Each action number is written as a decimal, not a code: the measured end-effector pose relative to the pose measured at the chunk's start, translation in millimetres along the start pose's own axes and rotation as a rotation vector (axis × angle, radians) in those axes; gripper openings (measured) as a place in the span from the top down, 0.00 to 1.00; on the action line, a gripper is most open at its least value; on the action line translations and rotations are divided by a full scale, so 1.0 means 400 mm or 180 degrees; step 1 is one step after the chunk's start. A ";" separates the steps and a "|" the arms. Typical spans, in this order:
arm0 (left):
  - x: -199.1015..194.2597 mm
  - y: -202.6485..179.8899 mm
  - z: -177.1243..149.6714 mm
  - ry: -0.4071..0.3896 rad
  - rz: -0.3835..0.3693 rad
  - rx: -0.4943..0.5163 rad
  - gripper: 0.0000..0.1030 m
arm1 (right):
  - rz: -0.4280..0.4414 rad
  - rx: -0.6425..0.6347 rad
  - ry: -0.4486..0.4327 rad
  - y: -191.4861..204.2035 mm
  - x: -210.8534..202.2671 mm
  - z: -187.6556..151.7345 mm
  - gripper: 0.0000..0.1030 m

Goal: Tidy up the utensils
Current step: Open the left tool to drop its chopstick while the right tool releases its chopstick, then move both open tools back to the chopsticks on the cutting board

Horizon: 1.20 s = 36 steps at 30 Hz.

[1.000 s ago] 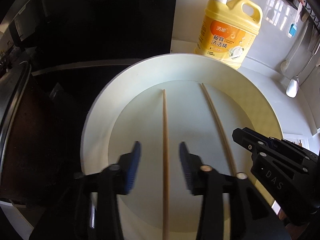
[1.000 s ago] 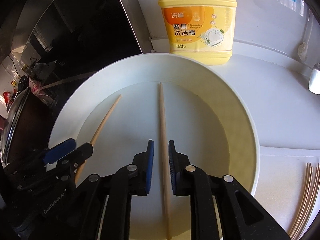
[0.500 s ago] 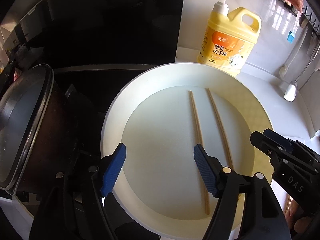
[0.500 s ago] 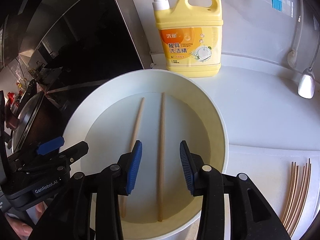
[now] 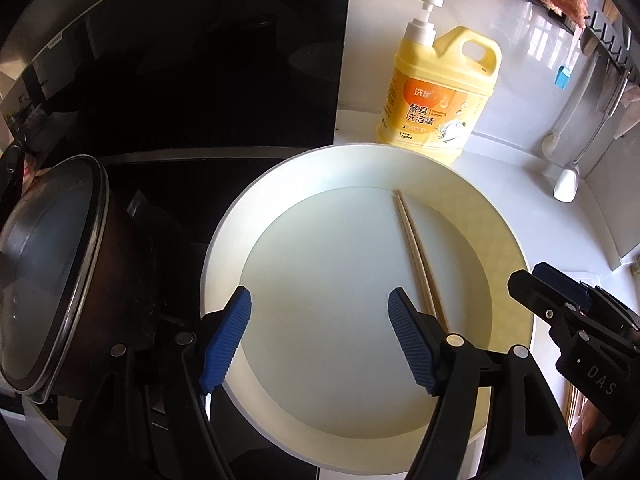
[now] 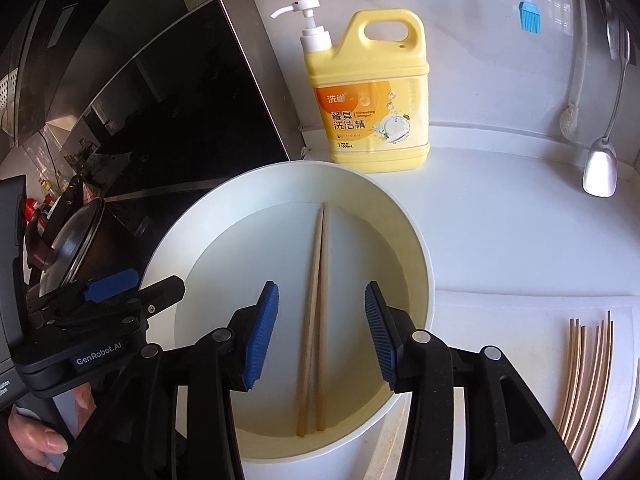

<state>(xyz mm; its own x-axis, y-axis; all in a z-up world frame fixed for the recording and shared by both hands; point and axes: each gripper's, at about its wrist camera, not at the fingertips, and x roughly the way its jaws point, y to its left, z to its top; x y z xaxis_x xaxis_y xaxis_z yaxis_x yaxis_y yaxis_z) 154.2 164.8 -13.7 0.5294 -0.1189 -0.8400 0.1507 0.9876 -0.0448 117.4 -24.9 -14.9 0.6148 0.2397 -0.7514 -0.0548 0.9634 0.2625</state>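
Two wooden chopsticks lie side by side, touching, in a large white bowl. My right gripper is open above them, the pair between its blue pads, and holds nothing. My left gripper is open and empty over the bowl; the chopsticks lie just right of its right pad. The left gripper also shows at the left of the right wrist view, and the right gripper at the right of the left wrist view.
A yellow dish soap jug stands behind the bowl. Several more chopsticks lie on the white counter at the right. A lidded dark pot sits on the black stove at the left. A ladle and a brush hang on the wall.
Both grippers have opened wider and pulled back and up from the bowl. The two chopsticks, apart a second ago, now lie together.
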 end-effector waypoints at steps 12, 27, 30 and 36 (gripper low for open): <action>-0.003 -0.075 -0.008 -0.0035 -0.0184 0.0317 0.31 | -0.0201 0.0395 -0.0331 -0.074 -0.118 -0.060 0.54; -0.087 -0.380 -0.098 -0.0158 -0.0414 0.0557 0.17 | -0.0691 0.0734 -0.0398 -0.403 -0.308 -0.250 0.44; -0.106 -0.455 -0.140 -0.0171 -0.0359 0.0456 0.15 | -0.0705 0.0719 -0.0338 -0.495 -0.338 -0.283 0.43; -0.127 -0.565 -0.220 -0.0097 -0.0228 0.0224 0.15 | -0.0632 0.0652 -0.0267 -0.652 -0.367 -0.334 0.43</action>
<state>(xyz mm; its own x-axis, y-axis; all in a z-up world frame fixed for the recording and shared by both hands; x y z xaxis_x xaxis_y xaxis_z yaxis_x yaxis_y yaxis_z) 19.9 -43.5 -8.4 0.5402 -0.1931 -0.8191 0.2467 0.9669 -0.0653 -63.6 -295.4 -54.0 0.6609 0.0300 -0.7499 0.2276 0.9441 0.2384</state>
